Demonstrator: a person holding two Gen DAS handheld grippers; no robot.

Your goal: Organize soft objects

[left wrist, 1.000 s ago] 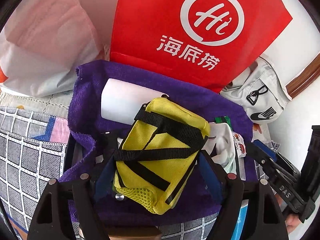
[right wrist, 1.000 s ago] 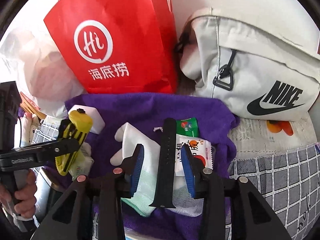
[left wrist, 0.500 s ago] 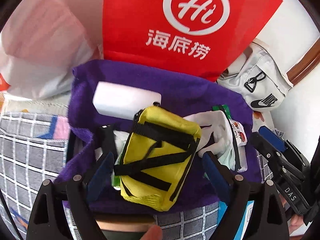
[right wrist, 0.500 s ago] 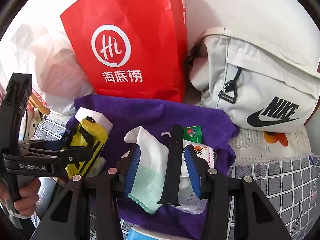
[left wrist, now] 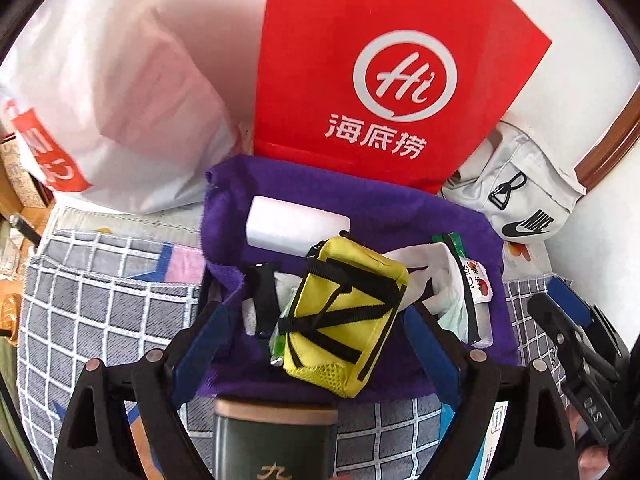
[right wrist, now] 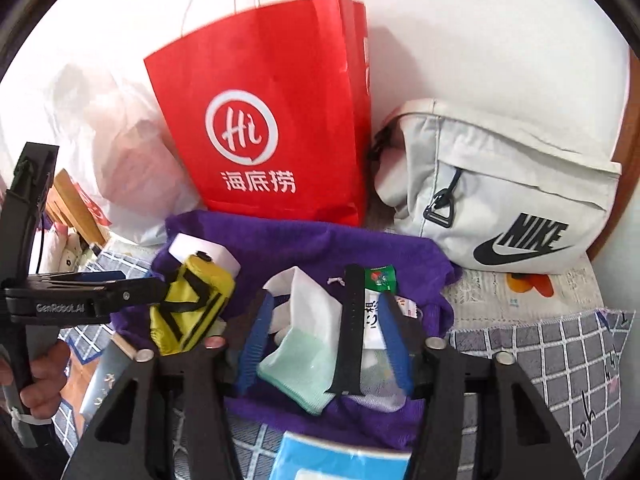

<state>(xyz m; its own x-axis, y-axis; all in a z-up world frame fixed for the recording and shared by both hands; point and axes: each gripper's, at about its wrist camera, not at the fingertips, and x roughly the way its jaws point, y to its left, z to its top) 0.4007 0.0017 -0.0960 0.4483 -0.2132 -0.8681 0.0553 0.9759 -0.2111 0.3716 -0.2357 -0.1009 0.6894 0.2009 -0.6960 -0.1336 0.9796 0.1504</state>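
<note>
A yellow pouch with black straps (left wrist: pixel 344 316) lies on a purple towel (left wrist: pixel 380 212), partly over a white block (left wrist: pixel 296 228). My left gripper (left wrist: pixel 316 328) is open, its blue pads on either side of the pouch and clear of it. A white and mint sock (right wrist: pixel 308 340), a black watch strap (right wrist: pixel 352 328) and snack packets (right wrist: pixel 380 280) lie on the towel (right wrist: pixel 304 244). My right gripper (right wrist: pixel 324 340) is open around the sock and strap. The pouch also shows in the right wrist view (right wrist: pixel 188 308).
A red paper bag (right wrist: pixel 272 128), a white plastic bag (left wrist: pixel 108 112) and a white Nike bag (right wrist: pixel 508 200) stand behind the towel. A dark green tin (left wrist: pixel 276 440) sits just below the left gripper. A blue packet (right wrist: pixel 340 460) lies near the right gripper. A grey checked cloth (left wrist: pixel 96 300) covers the surface.
My left gripper let go of the yellow pouch, opened wide and drew back. My right gripper also drew back from the sock and strap, still open.
</note>
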